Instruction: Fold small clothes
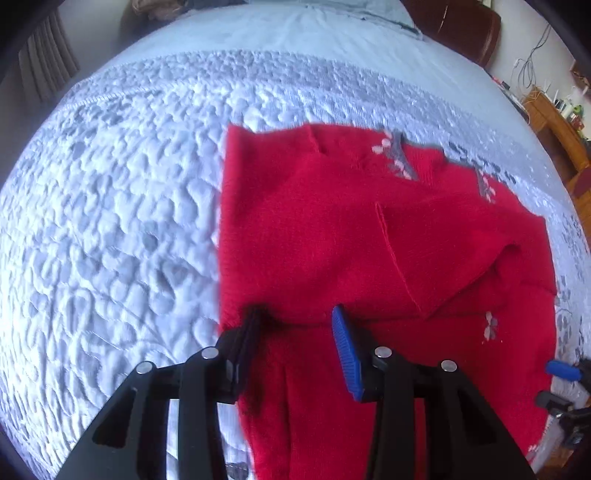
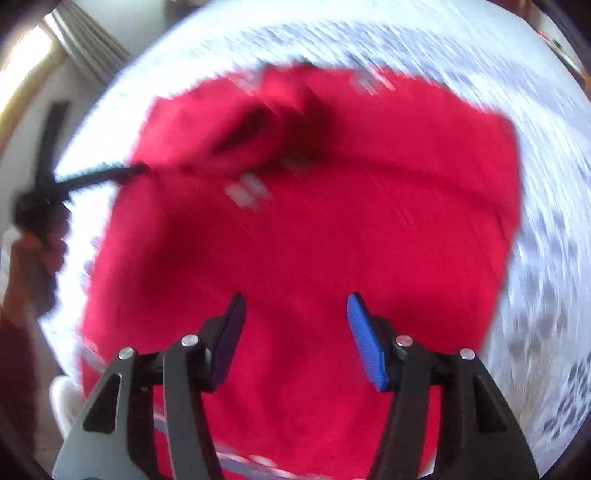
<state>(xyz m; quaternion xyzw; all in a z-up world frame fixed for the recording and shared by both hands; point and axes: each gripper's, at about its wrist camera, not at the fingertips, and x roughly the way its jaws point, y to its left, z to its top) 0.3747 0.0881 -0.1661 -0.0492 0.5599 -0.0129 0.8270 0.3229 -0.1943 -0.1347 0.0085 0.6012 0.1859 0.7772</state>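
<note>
A small red knit sweater (image 1: 351, 236) with pale flower motifs lies partly folded on the light blue quilted bed (image 1: 110, 206). My left gripper (image 1: 295, 317) is open, its tips resting on the sweater's near left part. In the blurred right wrist view the sweater (image 2: 332, 229) fills the middle. My right gripper (image 2: 295, 306) is open and empty just above it. The left gripper also shows in the right wrist view (image 2: 140, 168), at the sweater's left edge. The right gripper's blue tip shows in the left wrist view (image 1: 561, 369), at the sweater's right edge.
The quilt (image 2: 546, 184) spreads all around the sweater. A brown chair (image 1: 461, 26) stands beyond the bed's far edge. A wooden shelf with clutter (image 1: 561, 122) is at the far right. A curtain (image 1: 44, 62) hangs at the far left.
</note>
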